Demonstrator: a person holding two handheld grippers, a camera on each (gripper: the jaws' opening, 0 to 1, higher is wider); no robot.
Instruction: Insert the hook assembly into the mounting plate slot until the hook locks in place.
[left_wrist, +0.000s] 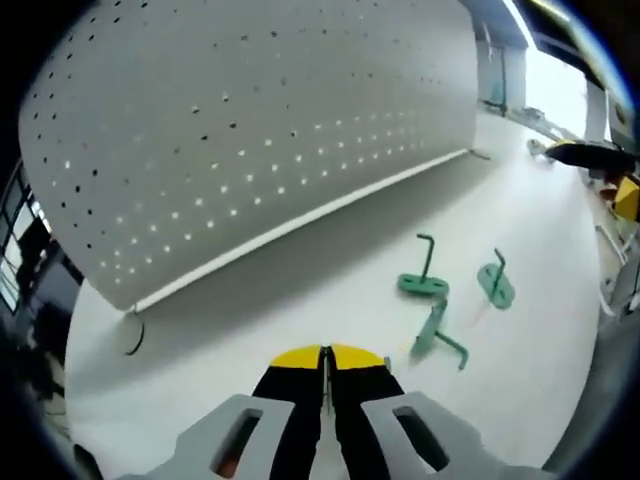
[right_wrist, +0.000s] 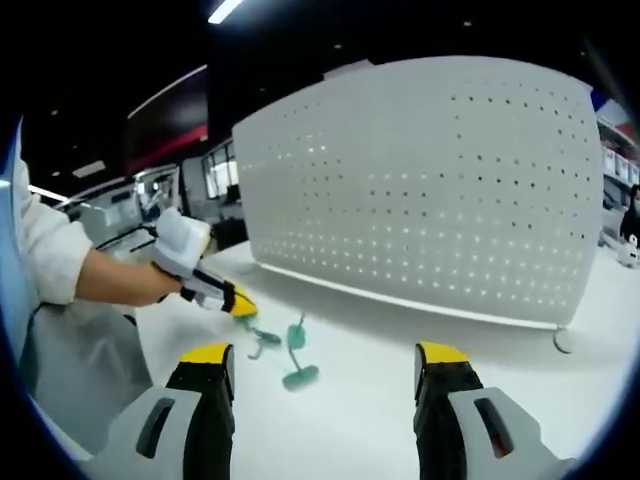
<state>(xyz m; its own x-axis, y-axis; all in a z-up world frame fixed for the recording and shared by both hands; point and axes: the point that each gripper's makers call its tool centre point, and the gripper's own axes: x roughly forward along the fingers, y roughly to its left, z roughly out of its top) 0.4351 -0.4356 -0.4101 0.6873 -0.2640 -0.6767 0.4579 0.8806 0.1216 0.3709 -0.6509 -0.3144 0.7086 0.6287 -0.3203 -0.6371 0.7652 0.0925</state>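
Note:
Three green hooks lie on the white table in the left gripper view: one (left_wrist: 424, 280) stands on its base, one (left_wrist: 495, 282) to its right, one (left_wrist: 438, 338) tipped on its side nearest me. My left gripper (left_wrist: 326, 356) sits a short way left of them, its yellow-tipped jaws pressed together with nothing between. The white perforated mounting plate (left_wrist: 250, 130) stands upright behind. In the right gripper view my right gripper (right_wrist: 325, 362) is open and empty, facing the plate (right_wrist: 430, 190). A hook (right_wrist: 298, 362) stands ahead of it, another (right_wrist: 262, 338) beside the left gripper (right_wrist: 240, 301).
A person's hand and white sleeve (right_wrist: 60, 260) hold the left gripper at the left of the right gripper view. The plate rests on small feet (left_wrist: 130, 335) on the table (left_wrist: 330, 250). Other benches and a yellow object (left_wrist: 628, 195) stand at the far right.

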